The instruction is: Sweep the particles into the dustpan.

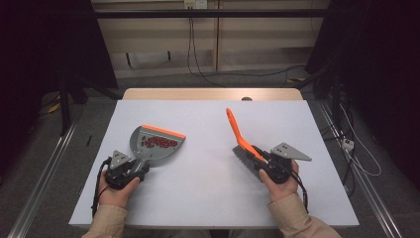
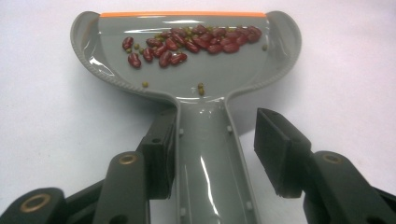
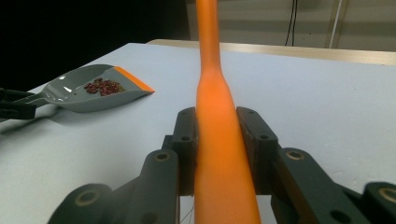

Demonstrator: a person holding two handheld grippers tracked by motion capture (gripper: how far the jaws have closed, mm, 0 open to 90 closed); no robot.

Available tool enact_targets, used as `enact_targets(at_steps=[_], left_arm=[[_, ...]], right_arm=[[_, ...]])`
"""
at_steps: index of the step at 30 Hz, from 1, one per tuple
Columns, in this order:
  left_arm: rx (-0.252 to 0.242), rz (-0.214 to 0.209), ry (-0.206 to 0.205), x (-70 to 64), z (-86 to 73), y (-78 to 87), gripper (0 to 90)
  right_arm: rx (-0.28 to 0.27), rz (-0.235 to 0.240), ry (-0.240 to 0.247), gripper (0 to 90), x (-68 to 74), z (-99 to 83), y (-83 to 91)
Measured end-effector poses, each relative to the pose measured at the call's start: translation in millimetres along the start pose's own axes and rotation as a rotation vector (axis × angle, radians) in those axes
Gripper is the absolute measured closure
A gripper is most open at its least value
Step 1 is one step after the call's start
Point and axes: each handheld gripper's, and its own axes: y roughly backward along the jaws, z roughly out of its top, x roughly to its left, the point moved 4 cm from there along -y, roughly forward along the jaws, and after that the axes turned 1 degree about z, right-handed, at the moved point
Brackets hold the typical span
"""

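Left gripper [image 2: 215, 154]: jaws apart; left jaw touches the dustpan [image 2: 187, 60] handle, right jaw stands clear of it.
Dustpan: on the tabletop [image 1: 208, 188], handle between the jaws.
Beans [image 2: 196, 41]: in the pan, beyond the jaws.
Right gripper [image 3: 219, 140]: jaws clamped on the brush [image 3: 212, 93] handle.

**Open lane down the middle, clutter at both flanks**

Centre of table [image 1: 208, 163] lies bare betw. dustpan [image 1: 157, 144] and brush [image 1: 242, 141], well apart; wide passage there, front to back; far half of table also open beyond both; left flank blocked by dustpan w/ beans [image 2: 191, 42] in its tray, left gripper [image 1: 130, 169] at its handle; right flank blocked by brush, handle tilted up, right gripper [image 1: 267, 161] clamped on it.
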Motion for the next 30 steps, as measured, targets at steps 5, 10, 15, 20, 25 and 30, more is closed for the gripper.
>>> enact_targets(at_steps=[5, 10, 15, 20, 25, 30], left_arm=[[-0.005, -0.025, -0.008, -6.1, -1.4, 4.5, 48.3], [-0.005, -0.041, -0.002, -8.9, -2.3, 6.7, 46.7], [-0.004, -0.056, -0.007, -12.4, -2.7, 7.6, 45.5], [-0.003, -0.08, -0.014, -15.8, -3.3, 8.1, 44.7], [-0.003, -0.101, -0.016, -16.9, -3.3, 8.1, 43.0], [-0.003, -0.122, -0.014, -18.1, -3.3, 7.5, 39.9]], right_arm=[[0.001, -0.001, 0.001, 71.0, 0.1, -0.1, 0.5], [0.001, 0.001, 0.002, 71.0, 1.1, -0.3, 0.6], [0.003, 0.002, 0.002, 71.0, 1.2, -0.6, 0.8], [0.0, 0.002, 0.0, 71.0, 0.9, -0.3, 1.4], [-0.003, 0.001, -0.002, 71.0, 0.7, -0.2, 1.5], [-0.003, 0.005, -0.005, 71.0, 0.4, -0.3, 1.3]])
